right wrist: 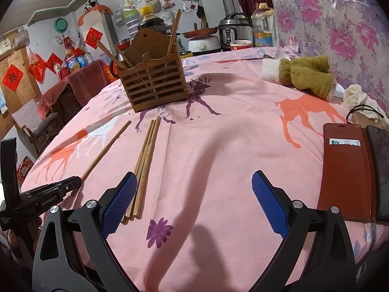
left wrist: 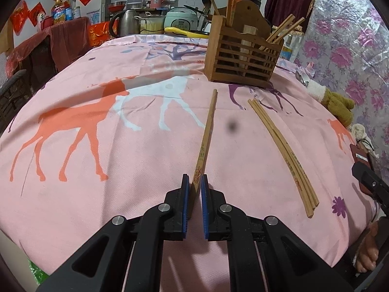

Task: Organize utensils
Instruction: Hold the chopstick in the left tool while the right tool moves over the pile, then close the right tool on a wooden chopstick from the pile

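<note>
My left gripper (left wrist: 194, 182) is shut on the near end of wooden chopsticks (left wrist: 206, 136), seemingly a pair pressed together, which point away toward the wooden slatted holder (left wrist: 243, 56). In the right wrist view the same chopsticks (right wrist: 107, 148) run low over the pink cloth from the left gripper (right wrist: 77, 181). A loose bundle of chopsticks (left wrist: 284, 150) lies on the cloth to the right. My right gripper (right wrist: 194, 177) is open above the cloth, its left pad beside the near end of that bundle (right wrist: 145, 160). The holder (right wrist: 155, 80) contains several upright chopsticks.
A brown phone wallet (right wrist: 345, 170) lies at the right edge of the table. A green and white towel (right wrist: 308, 75) and a white cloth (right wrist: 359, 97) lie by the floral wall. Cookers, a kettle (left wrist: 126, 22) and bottles crowd the far side.
</note>
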Demonstrator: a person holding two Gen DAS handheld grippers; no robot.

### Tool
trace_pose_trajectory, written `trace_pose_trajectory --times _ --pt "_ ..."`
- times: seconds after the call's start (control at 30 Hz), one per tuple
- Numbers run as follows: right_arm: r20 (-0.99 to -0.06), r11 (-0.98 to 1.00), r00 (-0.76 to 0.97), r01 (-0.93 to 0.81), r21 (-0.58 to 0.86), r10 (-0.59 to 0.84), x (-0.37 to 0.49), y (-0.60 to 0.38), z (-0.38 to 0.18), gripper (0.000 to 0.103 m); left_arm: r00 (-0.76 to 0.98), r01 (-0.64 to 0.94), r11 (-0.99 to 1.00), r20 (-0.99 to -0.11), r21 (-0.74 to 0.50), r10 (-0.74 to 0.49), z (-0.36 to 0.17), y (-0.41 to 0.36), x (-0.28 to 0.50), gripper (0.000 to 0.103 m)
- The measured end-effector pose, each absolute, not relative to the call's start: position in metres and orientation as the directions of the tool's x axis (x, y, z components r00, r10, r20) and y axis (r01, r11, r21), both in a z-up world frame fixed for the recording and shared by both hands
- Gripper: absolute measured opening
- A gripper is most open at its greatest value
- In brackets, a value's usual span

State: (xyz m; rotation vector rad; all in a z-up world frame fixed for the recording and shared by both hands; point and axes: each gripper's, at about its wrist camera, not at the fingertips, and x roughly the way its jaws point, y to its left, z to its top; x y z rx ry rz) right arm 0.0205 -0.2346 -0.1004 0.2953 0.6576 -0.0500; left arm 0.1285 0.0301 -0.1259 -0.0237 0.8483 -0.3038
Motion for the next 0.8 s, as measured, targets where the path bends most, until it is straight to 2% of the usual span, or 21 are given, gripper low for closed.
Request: trace_pose_trajectory --times 0.2,0.27,0.33,0.4,0.5,0.7,0.8 --pt "-0.606 0.961 0.793 0.118 0.249 0.06 0.02 -0.231 -0.1 0.092 0.629 0.258 0.957 -0.729 -0.131 -0.27 -0.128 0.03 0.126 0.01" --pt "-0.614 0.97 0.782 0.059 0.237 0.103 0.021 -0.224 -0.101 0.091 0.628 0.26 0.957 -0.73 -0.13 -0.27 -0.127 0.03 0.125 0.01" --pt "-0.626 0.979 0.767 -0.016 0.203 0.142 0.021 -0.214 -0.103 0.081 0.626 0.257 0.957 -0.73 -0.137 -0.273 -0.128 0.031 0.123 0.009" --pt "-0.646 0.982 0.742 -0.095 0.166 0.181 0.022 -0.201 -0.107 0.066 0.626 0.258 0.956 -0.729 -0.139 -0.275 -0.128 0.032 0.121 0.009" --pt "-0.667 0.978 0.714 -0.148 0.149 0.21 0.022 -0.192 -0.112 0.053 0.629 0.259 0.957 -0.728 -0.134 -0.272 -0.128 0.032 0.121 0.009" --pt "-0.683 0.974 0.695 -0.181 0.137 0.226 0.021 -0.184 -0.116 0.032 0.637 0.26 0.958 -0.724 -0.123 -0.266 -0.129 0.031 0.119 0.009" --pt "-0.685 0.973 0.693 -0.199 0.118 0.225 0.02 -0.179 -0.116 0.027 0.639 0.261 0.958 -0.723 -0.119 -0.264 -0.129 0.032 0.119 0.009"
